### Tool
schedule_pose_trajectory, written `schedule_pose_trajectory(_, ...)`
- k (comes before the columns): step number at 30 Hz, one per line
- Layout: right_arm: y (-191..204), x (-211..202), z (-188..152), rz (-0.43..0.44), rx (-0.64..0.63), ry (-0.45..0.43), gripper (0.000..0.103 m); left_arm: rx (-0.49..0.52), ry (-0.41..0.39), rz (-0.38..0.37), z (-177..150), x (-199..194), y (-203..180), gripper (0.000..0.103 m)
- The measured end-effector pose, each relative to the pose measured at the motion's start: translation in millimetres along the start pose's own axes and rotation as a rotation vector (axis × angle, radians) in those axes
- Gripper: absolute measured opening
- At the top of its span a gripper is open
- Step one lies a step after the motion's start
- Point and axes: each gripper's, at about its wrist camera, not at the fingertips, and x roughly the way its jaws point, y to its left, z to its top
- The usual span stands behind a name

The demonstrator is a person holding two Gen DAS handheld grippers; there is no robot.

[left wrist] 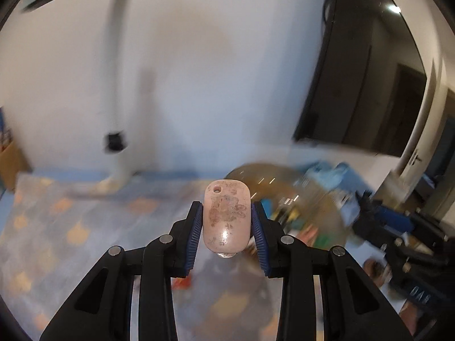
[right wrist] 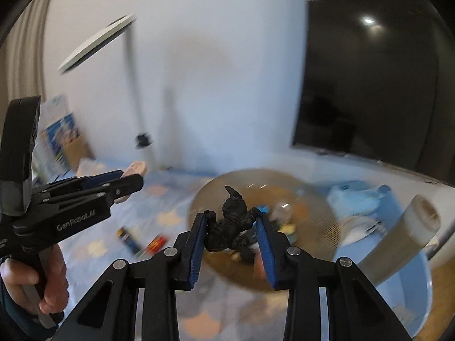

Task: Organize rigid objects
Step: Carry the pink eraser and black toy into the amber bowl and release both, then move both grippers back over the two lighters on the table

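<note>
Pink oblong stone [left wrist: 226,216], small hole near its top, mottled face: clamped upright between blue pads of left gripper [left wrist: 226,221], above patterned blue cloth [left wrist: 71,227]. Black lumpy figurine [right wrist: 231,221]: pinched in right gripper [right wrist: 231,227], above round amber dish [right wrist: 312,216] of blurred oddments. Person's hand [right wrist: 42,281] grips left tool's handle.

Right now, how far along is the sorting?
Some items already sit in the basket. In hand: left gripper shut on a pink stone, right gripper shut on a black figurine. Left: batteries on the cloth.
</note>
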Motion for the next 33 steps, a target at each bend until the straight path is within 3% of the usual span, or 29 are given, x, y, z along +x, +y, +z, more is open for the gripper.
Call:
schedule_pose_trajectory(3, -19, 20, 4, -0.028, 0.015, 0.038, 0.035, -0.026, 0.049, -0.052, 5, 41, -14, 0.032)
schedule_pose_trajectory(7, -36, 50, -1, -0.031, 0.005, 0.107, 0.035, -0.03, 0.124, -0.033, -12, 86, -26, 0.031)
schedule_pose_trajectory(14, -55, 71, -5, -0.012, 0.051, 0.13, 0.035, -0.028, 0.131, -0.05, -11, 101, -39, 0.033)
schedule_pose_trajectory(15, -56, 73, -4, -0.015, 0.053, 0.127, 0.036, -0.027, 0.127, -0.063, -8, 100, -39, 0.05)
schedule_pose_trajectory(16, -57, 74, -3, -0.02, 0.053, 0.131, 0.043, -0.027, 0.123, -0.06, -6, 99, -40, 0.063)
schedule_pose_trajectory(17, -59, 75, -2, -0.032, 0.06, 0.133, 0.045, -0.032, 0.104, -0.029, -6, 95, -37, 0.077)
schedule_pose_trajectory(18, -62, 73, -3, -0.039, 0.079, 0.127, 0.048, -0.039, 0.078, -0.023, -6, 92, -35, 0.081)
schedule_pose_trajectory(24, -61, 54, -16, 0.024, 0.159, 0.145, 0.048, -0.173, 0.065, -0.029, -20, 50, 19, 0.081)
schedule_pose_trajectory(29, -21, 34, -17, 0.098, 0.131, 0.15, 0.049, -0.225, 0.016, 0.053, -37, -7, 65, 0.081)
schedule_pose_trajectory(33, 25, 19, -23, 0.154, 0.076, 0.131, 0.057, -0.28, -0.003, 0.124, -57, -45, 106, 0.081)
